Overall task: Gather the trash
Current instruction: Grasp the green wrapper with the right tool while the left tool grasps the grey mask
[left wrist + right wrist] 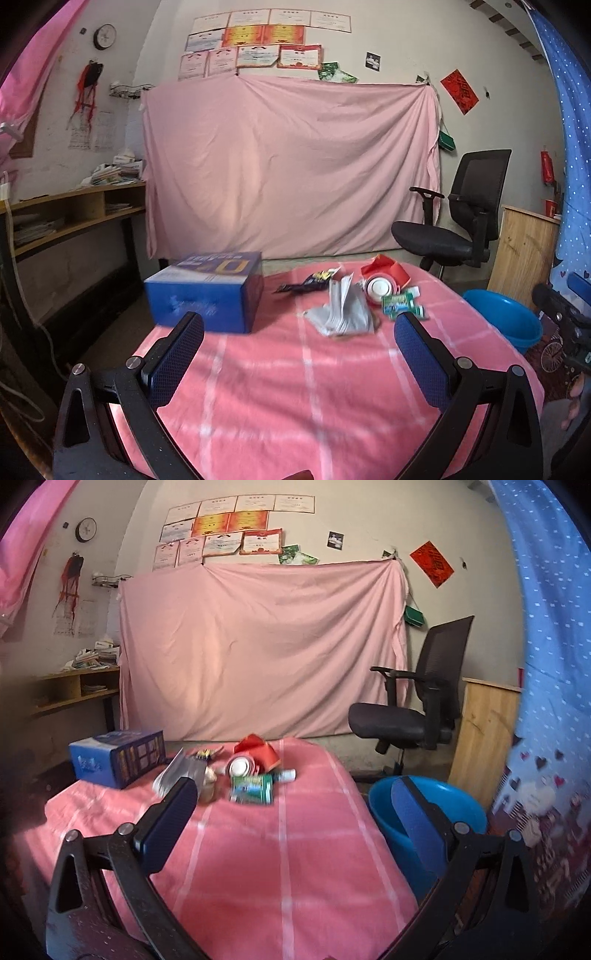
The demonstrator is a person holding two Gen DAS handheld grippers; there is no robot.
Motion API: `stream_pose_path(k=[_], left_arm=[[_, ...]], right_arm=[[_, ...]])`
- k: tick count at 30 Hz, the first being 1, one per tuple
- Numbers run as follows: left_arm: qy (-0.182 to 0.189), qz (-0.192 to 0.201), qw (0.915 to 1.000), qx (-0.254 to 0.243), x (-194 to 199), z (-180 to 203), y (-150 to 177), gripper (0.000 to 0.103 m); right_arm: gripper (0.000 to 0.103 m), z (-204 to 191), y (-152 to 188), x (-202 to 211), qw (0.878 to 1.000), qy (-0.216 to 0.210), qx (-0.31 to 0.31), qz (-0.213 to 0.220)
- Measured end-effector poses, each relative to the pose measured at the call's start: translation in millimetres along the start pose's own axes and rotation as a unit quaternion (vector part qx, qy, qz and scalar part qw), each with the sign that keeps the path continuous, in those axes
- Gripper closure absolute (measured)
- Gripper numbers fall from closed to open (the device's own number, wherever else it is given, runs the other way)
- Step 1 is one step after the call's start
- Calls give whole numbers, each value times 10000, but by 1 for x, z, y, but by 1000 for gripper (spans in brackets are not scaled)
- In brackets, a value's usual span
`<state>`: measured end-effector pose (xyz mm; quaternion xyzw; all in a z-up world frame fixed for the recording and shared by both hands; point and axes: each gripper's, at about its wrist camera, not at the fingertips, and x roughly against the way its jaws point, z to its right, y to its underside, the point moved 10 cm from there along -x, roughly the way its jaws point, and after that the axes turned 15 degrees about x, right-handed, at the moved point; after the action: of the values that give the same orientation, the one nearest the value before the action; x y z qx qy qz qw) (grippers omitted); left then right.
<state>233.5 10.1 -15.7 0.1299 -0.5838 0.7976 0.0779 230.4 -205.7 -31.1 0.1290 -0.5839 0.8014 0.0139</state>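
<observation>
While both grippers hang over the near end of a table covered in a pink checked cloth (295, 398), neither holds anything: the left gripper (299, 325), filling the lower part of the left wrist view, has its blue-padded fingers (177, 358) spread wide over bare cloth, and the right gripper (299, 797), low in the right wrist view, is equally wide, one finger over the cloth and the other in front of a blue plastic basin (461, 812). Trash, centre of both frames, clustered at the far end of the table: a crumpled wad of grey-white paper (343, 310); a dark snack wrapper (310, 282) with yellow print, just behind the paper; a red paper piece (384, 269) at the back; a round white-faced item (378, 288) lying against the red paper, its kind unclear through blur; a green printed packet (397, 304) at the right of the pile, nearest the table edge. Blue cardboard box (210, 291), left of the trash, standing on the far left corner of the table. The basin sits below the table's right edge, at the right of both frames. Background: a pink sheet (288, 166) hung across the wall, certificates (258, 37) pinned above it, a wall clock (105, 36) upper left, a black office chair (458, 218) at right, a wooden shelf (74, 210) with stacked papers at left.
</observation>
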Motion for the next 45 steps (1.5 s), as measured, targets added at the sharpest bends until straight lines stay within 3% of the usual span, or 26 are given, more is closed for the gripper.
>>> stream_pose_path(k=[4,10,18,20,24,29,31,36,45], left_arm=[[114,-156,9998,31,-36,5,-5,2],[237,-674,9974,118,-90,9,8,3],[594,-1390,9878,362,-146,12,28,43],[712,-1661,9826,431,-156,13,35,59],[927,-2009,9732,624,-161,11,45,76],[1068,-2090,9694,719,-152,12,43,94],[1080,-2085,9696,686,-148,16,43,97],[1079,-1823,9752,635,-132,26,33,99],[982,-1088,9886,355,-100,53,-3,100]], right_arm=[[0,2,-10,-39,9994,-285,-178,24],[0,-10,1,-111,9944,-834,-264,-594],[0,-43,39,-182,9739,-1588,-70,-1620],[0,-52,47,-192,9675,-1767,-61,-1805],[0,-70,60,-205,9556,-2032,67,-2132],[2,-76,74,-212,9462,-2059,217,-2487],[12,-77,75,-211,9466,-2024,298,-2494],[15,-74,72,-203,9487,-2102,236,-2349],[15,-29,40,-174,9730,-1886,-253,-1308]])
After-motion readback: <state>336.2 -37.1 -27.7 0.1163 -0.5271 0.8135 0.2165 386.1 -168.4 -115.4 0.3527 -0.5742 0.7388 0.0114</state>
